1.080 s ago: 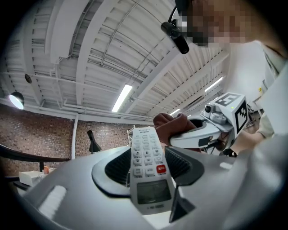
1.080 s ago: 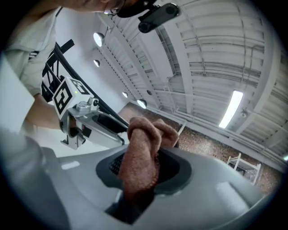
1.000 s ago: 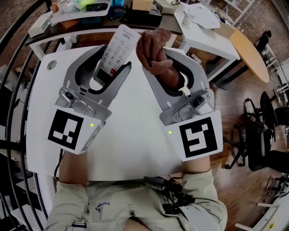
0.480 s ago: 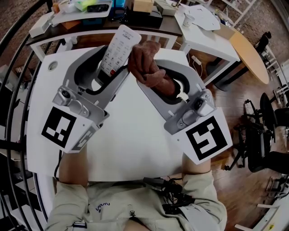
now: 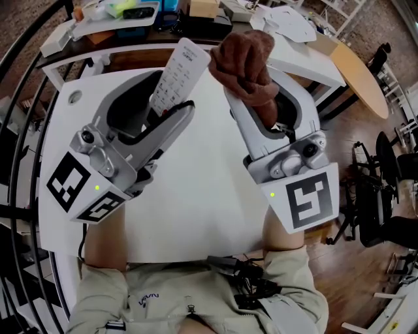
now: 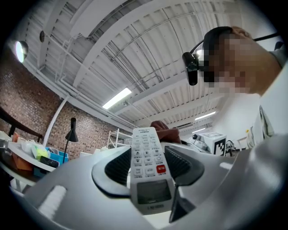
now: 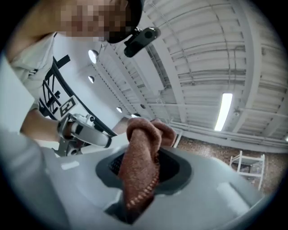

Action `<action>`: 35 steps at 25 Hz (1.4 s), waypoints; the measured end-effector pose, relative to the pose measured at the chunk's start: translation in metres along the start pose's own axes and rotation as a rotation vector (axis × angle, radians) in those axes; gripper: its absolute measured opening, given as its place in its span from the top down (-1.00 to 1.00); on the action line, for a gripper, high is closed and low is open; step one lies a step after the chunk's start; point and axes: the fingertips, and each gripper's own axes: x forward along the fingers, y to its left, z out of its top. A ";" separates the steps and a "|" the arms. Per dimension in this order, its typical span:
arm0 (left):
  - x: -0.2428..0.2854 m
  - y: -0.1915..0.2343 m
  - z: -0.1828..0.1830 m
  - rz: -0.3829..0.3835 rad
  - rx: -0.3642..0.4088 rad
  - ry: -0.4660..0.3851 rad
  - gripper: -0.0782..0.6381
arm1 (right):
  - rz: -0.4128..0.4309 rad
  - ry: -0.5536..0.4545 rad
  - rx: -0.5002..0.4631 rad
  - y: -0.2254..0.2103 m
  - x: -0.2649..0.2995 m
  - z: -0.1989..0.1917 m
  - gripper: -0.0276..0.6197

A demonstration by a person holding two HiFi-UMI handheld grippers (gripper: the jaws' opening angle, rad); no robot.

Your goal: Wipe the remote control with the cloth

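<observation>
A white remote control (image 5: 177, 77) with a red button stands tilted above the white table (image 5: 196, 196). My left gripper (image 5: 171, 99) is shut on its lower end, and its display and keys face the left gripper view (image 6: 146, 155), where the left gripper (image 6: 146, 165) clamps it between black pads. A bunched reddish-brown cloth (image 5: 243, 60) is held in my right gripper (image 5: 261, 98), raised just right of the remote's top end. In the right gripper view the cloth (image 7: 141, 161) fills the gap of the right gripper (image 7: 143, 170) and hangs down in front.
A cluttered shelf (image 5: 117, 13) runs behind the table. A white side table with papers (image 5: 287, 26) and a round wooden tabletop (image 5: 359, 72) stand at the back right. Black office chairs (image 5: 385, 196) are on the floor at the right. A round grommet (image 5: 74, 95) sits in the table's left corner.
The right gripper swung the cloth left against the remote, then lifted it up and to the right. The left gripper rolled, turning its marker cube and tilting the remote further right.
</observation>
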 end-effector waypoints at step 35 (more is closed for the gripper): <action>-0.006 0.002 0.017 -0.057 -0.171 -0.087 0.10 | 0.451 0.196 -0.204 0.085 0.005 -0.050 0.57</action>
